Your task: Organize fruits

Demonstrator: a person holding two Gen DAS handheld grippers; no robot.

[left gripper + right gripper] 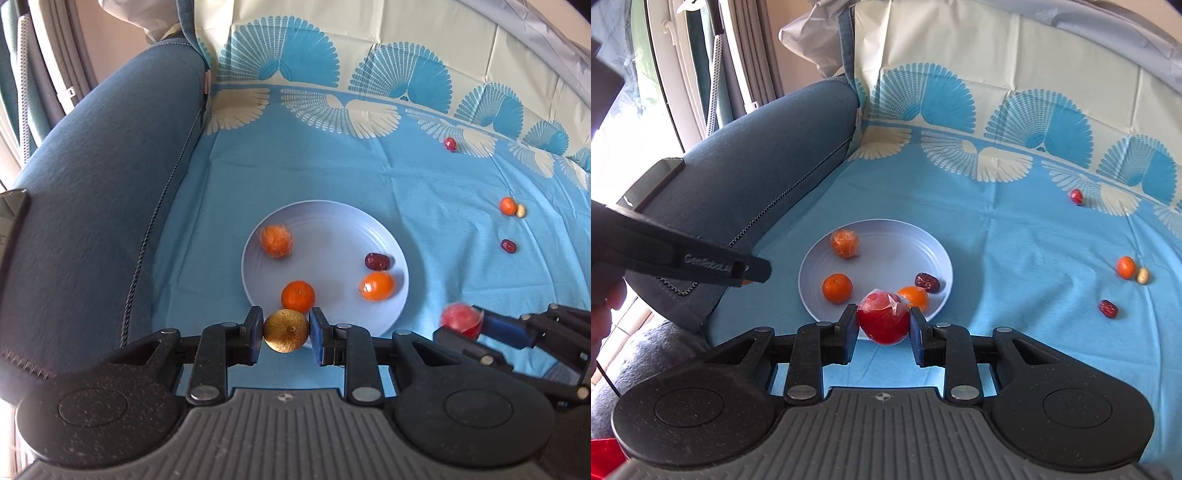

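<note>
At plate [325, 214] rim, grippers clamp fruit.

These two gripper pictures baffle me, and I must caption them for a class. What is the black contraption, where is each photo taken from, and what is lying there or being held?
Each black contraption is a hand-held two-finger gripper; a person holds one in each hand. A camera on each looks forward along its fingers, so each picture comes from one gripper.

The left gripper pinches a brownish-yellow round fruit. The right gripper pinches a red fruit in plastic wrap.

Below, on a blue patterned cloth, a pale plate holds three orange fruits and a dark red date. Loose on the cloth: a small orange beside a pale nut-like thing, and two more red dates.
</note>
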